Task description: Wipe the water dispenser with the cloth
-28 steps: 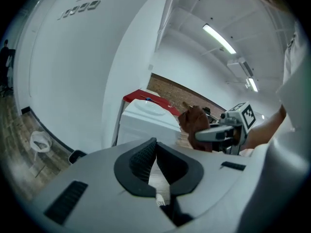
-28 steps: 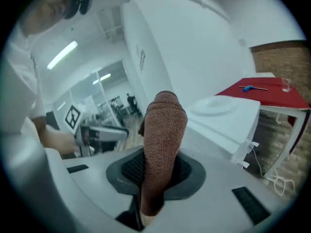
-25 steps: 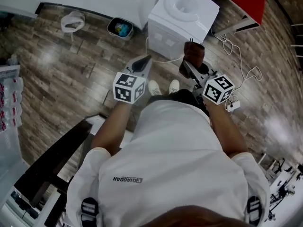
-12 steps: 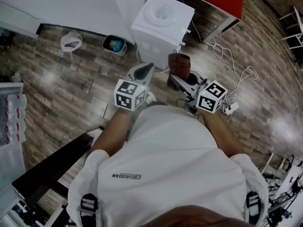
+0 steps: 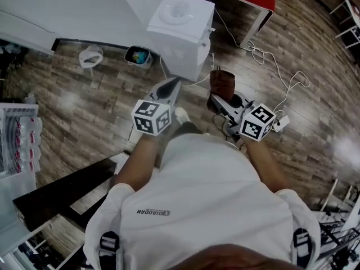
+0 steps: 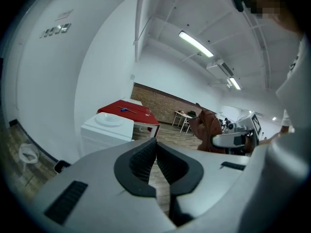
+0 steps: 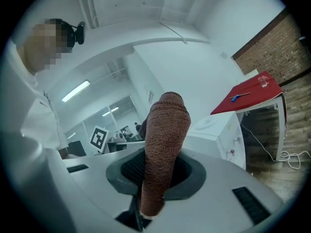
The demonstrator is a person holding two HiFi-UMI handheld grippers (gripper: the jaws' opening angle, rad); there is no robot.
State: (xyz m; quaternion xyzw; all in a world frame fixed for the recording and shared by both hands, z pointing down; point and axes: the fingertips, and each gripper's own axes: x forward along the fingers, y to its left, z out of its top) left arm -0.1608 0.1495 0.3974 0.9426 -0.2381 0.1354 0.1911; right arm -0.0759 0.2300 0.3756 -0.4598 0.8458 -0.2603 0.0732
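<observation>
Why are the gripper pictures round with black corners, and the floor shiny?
Left gripper view: the wide-angle lens bends the room into a circle, curving the ceiling light. Right gripper view: same bending, and the brown cloth looms large near the lens. Head view: light glare leaves pale patches on the wooden floor.

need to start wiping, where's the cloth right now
The brown cloth is clamped in the right tongs, standing up from them; in the head view it sits just right of the white water dispenser, not touching it.
</observation>
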